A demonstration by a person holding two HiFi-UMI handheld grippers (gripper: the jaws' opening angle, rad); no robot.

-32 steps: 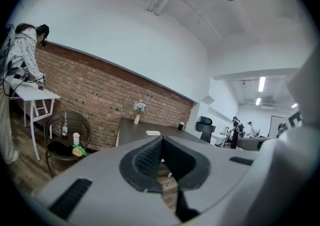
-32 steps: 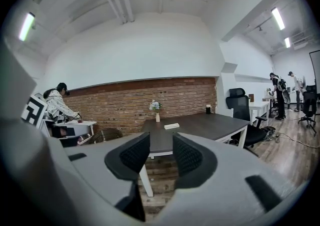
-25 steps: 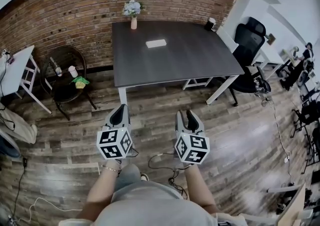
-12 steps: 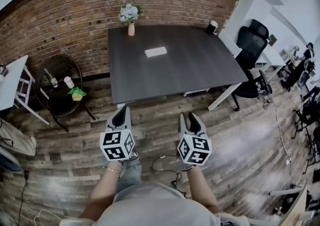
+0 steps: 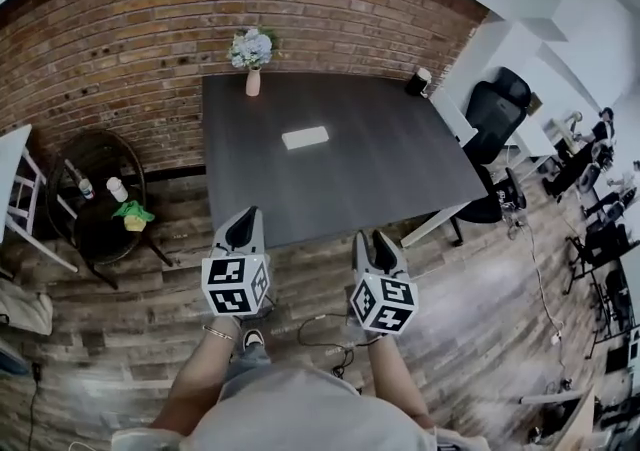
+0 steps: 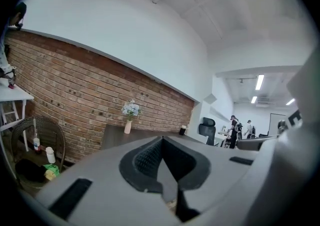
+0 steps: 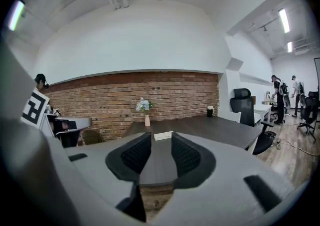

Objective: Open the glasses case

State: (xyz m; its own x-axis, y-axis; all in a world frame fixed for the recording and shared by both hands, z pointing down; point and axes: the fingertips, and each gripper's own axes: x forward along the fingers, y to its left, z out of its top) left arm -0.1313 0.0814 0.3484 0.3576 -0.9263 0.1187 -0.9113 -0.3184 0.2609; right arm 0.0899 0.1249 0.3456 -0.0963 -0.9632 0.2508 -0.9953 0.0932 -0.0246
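Approaching glasses case (image 5: 305, 137) on surface (image 5: 400, 174); left tool (image 5: 241, 226) closed, empty; right tool (image 5: 384, 242) wide, empty, jaws just narrowing; next: reach case, lift lid.

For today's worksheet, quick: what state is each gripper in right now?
Left gripper: closed, nothing held.
Right gripper: open, jaws have just been closing slightly, nothing between them.

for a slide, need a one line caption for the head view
Left gripper and right gripper, its empty jaws just narrowed, held before a dark table bearing a white glasses case.
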